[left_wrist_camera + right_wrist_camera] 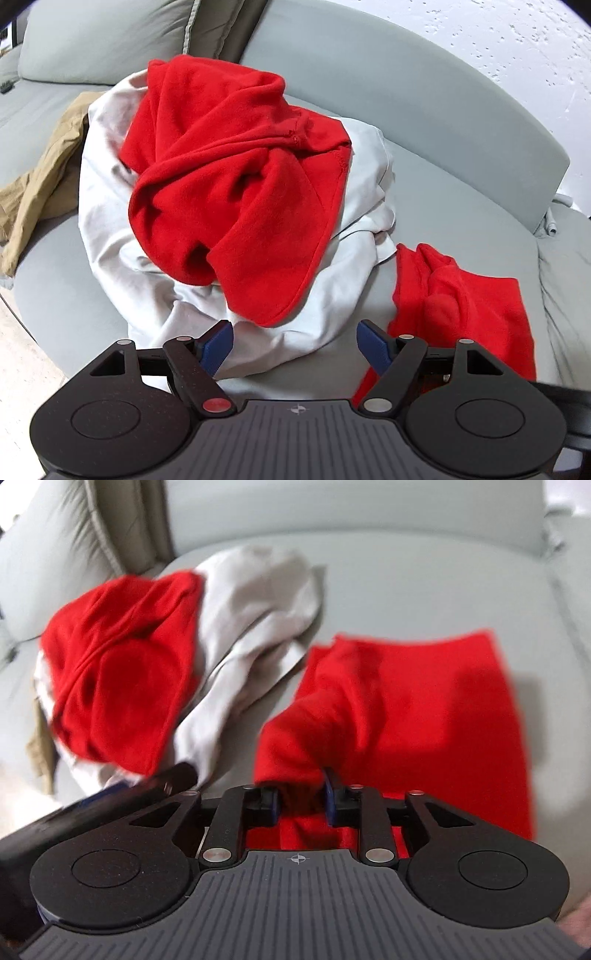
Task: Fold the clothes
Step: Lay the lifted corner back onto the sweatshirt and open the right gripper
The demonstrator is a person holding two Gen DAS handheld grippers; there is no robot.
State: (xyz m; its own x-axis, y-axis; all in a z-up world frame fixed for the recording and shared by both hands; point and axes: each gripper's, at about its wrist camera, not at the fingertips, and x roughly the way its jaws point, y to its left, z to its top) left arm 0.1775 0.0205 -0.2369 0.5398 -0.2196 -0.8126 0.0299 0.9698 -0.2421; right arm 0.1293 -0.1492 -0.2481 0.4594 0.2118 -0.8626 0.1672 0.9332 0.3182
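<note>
A crumpled red fleece garment [236, 192] lies on top of a white garment [110, 206] in a heap on the grey sofa seat [461, 206]. My left gripper [295, 345] is open and empty, just in front of the heap's near edge. A second red garment [465, 306] lies to its right on the seat. In the right wrist view my right gripper [301, 799] is shut on a bunched fold of this red garment [424, 709], the rest spread flat behind. The heap [122, 679] sits to its left.
A tan garment [40, 177] lies left of the heap. Sofa back cushions [103, 40] rise behind. The sofa's curved edge and pale floor [22, 354] are at lower left. The other gripper's dark body [92, 812] shows at the lower left of the right wrist view.
</note>
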